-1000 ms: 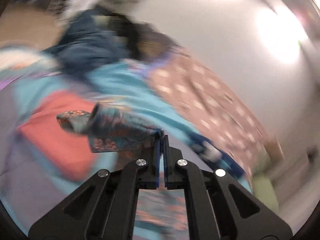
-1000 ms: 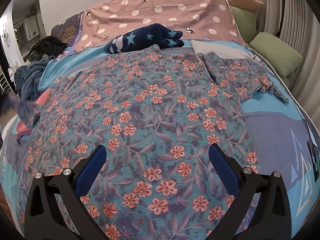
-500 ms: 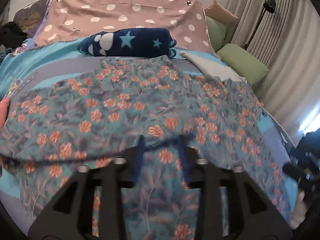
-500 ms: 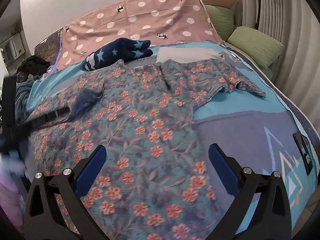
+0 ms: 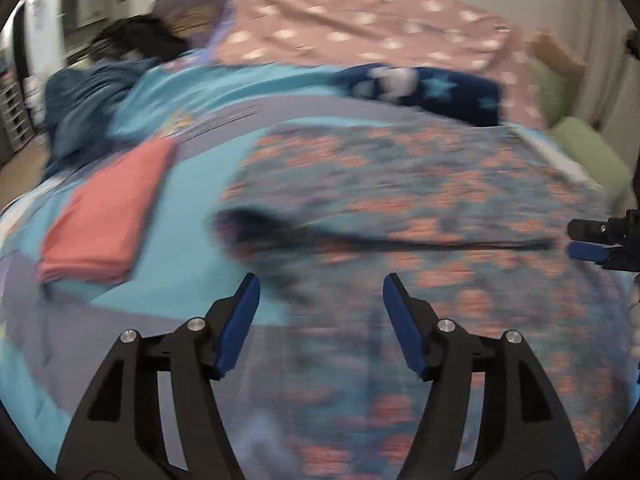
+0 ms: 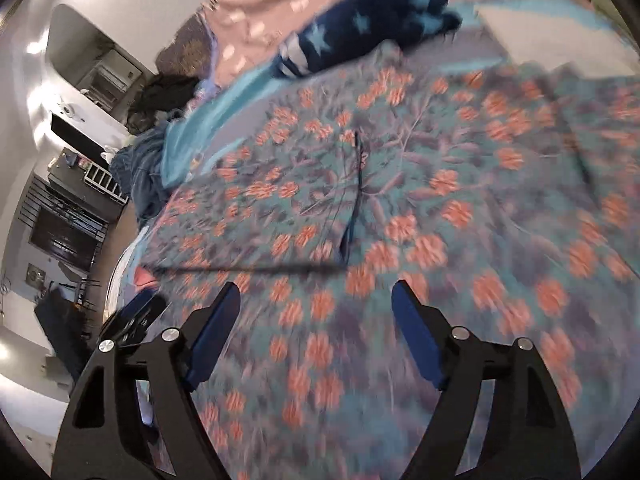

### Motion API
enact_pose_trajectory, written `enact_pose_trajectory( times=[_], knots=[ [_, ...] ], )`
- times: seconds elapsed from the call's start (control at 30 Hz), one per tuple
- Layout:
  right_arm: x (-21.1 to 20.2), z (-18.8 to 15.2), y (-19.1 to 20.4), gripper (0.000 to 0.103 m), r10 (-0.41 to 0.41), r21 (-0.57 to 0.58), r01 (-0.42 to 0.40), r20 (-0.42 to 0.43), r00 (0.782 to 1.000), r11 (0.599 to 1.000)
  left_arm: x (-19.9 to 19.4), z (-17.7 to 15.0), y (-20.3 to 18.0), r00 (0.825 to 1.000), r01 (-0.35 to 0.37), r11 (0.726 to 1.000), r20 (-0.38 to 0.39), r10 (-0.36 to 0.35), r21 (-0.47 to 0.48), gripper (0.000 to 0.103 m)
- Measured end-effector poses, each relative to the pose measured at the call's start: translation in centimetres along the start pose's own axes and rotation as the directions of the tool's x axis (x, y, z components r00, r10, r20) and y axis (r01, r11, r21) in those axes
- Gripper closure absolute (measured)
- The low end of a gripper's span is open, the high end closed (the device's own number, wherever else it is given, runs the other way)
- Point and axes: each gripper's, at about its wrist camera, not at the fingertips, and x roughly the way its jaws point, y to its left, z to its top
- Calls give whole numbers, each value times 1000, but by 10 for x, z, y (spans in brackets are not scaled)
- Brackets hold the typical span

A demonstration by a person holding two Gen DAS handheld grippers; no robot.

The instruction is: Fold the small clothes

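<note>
We hold our left gripper (image 5: 318, 296) and right gripper (image 6: 316, 300) wide apart, grabbing nothing. The flowery cloth (image 5: 420, 200) lies spread on the bed (image 5: 192, 184), at 12 o'clock from both.

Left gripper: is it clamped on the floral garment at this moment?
No: in the left wrist view the left gripper has its blue pads wide apart above the floral garment, with no cloth between them.
</note>
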Motion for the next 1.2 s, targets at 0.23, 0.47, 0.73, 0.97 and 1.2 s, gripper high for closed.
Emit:
enact_pose_trajectory(
  times=[0.23, 0.47, 0.73, 0.97, 1.2],
  knots=[
    [38, 27, 31, 55, -35, -64, 37, 39, 999, 997, 34, 13, 33, 993, -47, 983, -112, 28, -175, 24],
    [-37, 45, 32, 99, -16, -94, 38, 222, 975, 995, 41, 18, 29, 990, -126, 973, -91, 110, -192, 23],
    [-58, 36, -48, 97, -170, 3, 173, 179, 969, 985, 36, 15, 22, 989, -142, 975, -67, 132, -171, 23],
    [-44, 27, -70, 80, -343, 86, 333, 164, 925, 939, 26, 8, 25, 993, -107, 977, -69, 96, -185, 25],
    [-22, 60, 37, 75, -211, -240, 251, 181, 961, 938, 11, 6, 28, 989, 133, 965, -35, -144, -225, 57]
  ],
)
